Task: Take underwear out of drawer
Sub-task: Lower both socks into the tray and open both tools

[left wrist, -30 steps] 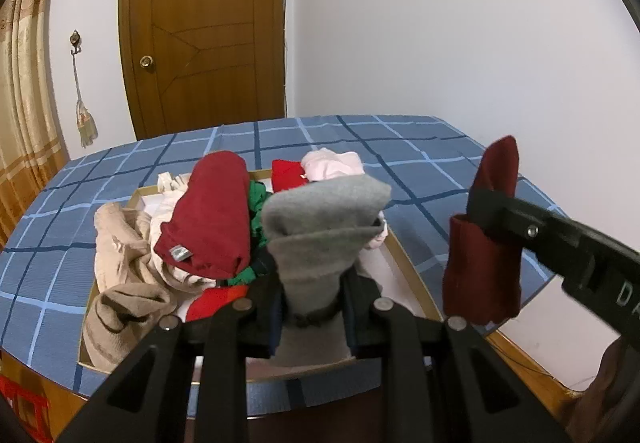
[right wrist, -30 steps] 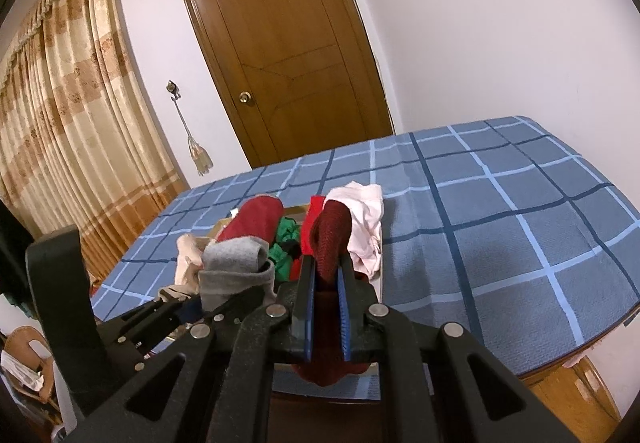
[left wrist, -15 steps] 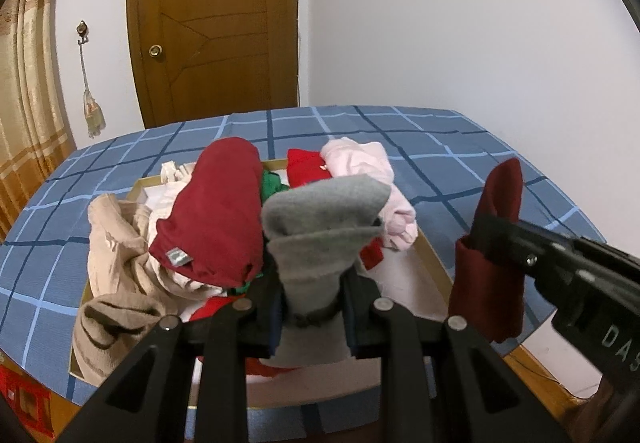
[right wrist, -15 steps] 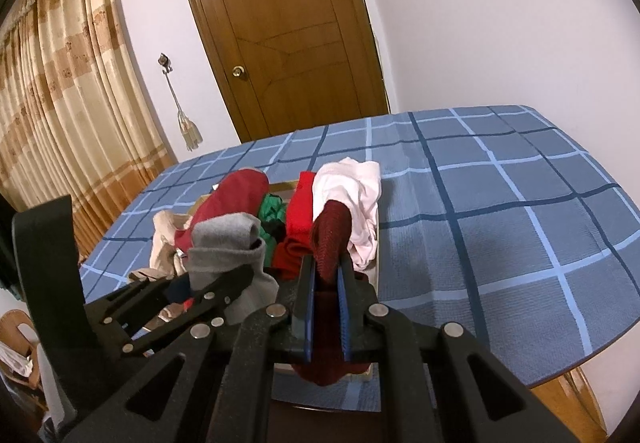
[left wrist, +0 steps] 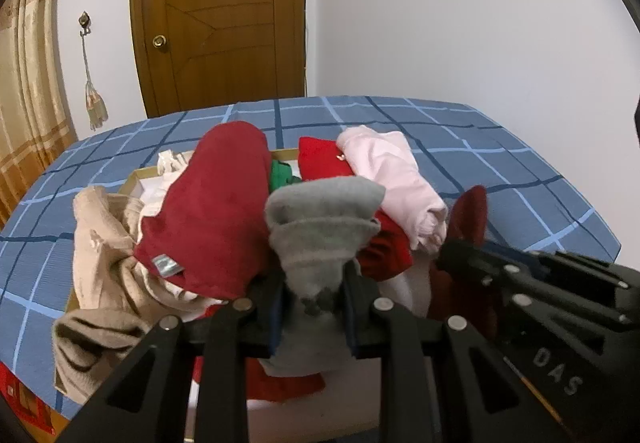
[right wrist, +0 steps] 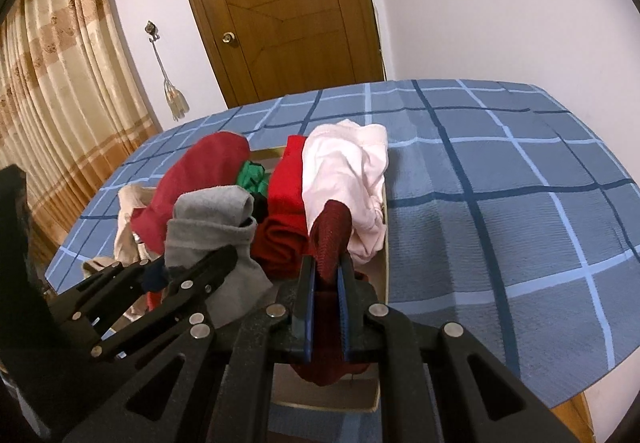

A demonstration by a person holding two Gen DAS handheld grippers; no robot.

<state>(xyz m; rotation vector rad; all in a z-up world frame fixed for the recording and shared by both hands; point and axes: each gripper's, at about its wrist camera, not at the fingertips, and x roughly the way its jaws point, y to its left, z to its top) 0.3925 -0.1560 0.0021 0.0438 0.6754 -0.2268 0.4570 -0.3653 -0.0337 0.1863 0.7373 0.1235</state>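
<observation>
- Bed (right wrist: pixel 500 171): carries the drawer (right wrist: pixel 385 243), which holds a heap of underwear (left wrist: pixel 208 211).
- Left gripper (left wrist: pixel 314 307): fingers clamped on a grey piece (left wrist: pixel 320 227), its long axis upright, held over the drawer's near edge.
- Right gripper (right wrist: pixel 326 283): fingers clamped narrowly on a maroon piece (right wrist: pixel 330 231), also upright.
- Change: against the earlier frames, both grippers sit closer together.

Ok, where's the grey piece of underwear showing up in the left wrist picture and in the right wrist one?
Left wrist view: the grey underwear sits bottom centre, clamped in the left gripper, in front of the pile.
Right wrist view: the grey underwear is at lower left, gripped by the left gripper, beside the right gripper, which holds a maroon piece.
Shared landmark: the pale pink garment, just right of the grey piece in both.
</observation>
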